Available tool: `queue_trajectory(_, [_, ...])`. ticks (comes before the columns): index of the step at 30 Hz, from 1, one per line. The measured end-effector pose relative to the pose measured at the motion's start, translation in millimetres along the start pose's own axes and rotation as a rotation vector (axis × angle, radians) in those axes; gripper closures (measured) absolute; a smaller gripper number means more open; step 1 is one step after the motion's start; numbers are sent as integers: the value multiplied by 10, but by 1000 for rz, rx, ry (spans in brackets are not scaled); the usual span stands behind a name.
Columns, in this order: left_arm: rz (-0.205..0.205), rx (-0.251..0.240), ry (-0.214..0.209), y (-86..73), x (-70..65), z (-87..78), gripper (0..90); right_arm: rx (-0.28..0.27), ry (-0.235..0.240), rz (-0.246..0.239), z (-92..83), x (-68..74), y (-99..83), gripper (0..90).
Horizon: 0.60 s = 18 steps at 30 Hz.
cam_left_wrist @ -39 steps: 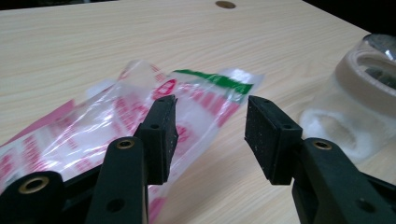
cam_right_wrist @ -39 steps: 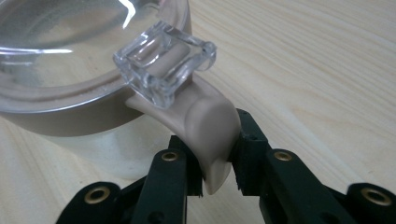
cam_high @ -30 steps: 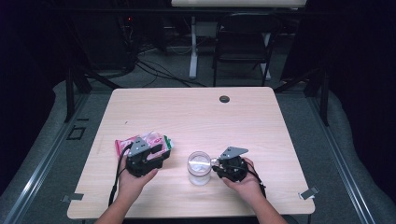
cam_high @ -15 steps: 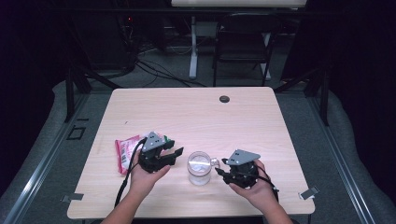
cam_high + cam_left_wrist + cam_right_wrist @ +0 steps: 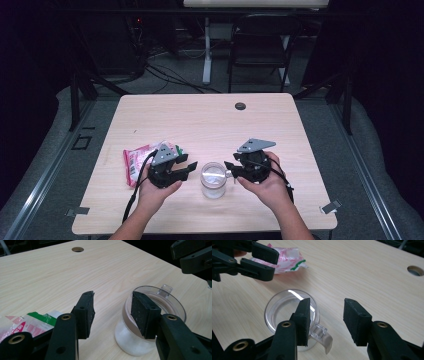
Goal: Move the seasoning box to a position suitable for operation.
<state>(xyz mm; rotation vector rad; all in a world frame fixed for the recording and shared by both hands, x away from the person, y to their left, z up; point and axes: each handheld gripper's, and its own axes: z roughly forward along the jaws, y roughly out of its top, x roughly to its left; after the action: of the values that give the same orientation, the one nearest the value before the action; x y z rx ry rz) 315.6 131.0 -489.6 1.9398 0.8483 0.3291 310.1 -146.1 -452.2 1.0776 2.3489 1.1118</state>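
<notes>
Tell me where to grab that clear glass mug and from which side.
Take the mug by its clear handle, which sticks out toward the right gripper. That gripper's open jaws already hover beside it, so coming in from the right looks easiest. The round, smooth body seems likelier to slip, and the left gripper faces the handle-free wall.

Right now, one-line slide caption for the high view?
Two open hand-held grippers, left and right, flank a clear glass mug; pink snack packet behind.

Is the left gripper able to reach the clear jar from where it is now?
Probably yes. The left gripper is open beside the clear jar, with bare table between them. The right gripper hovers open at the jar's other side, not blocking.
</notes>
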Motion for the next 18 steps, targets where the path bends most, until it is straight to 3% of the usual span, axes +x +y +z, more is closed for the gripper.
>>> queue_trajectory(7, [-30, 36, -39, -52, 2, -35, 562, 31, 73, 71, 14, -51, -142, 651])
queue_trajectory(18, [6, 89, -70, -99, -6, -29, 647, 31, 60, 89, 30, -41, -165, 693])
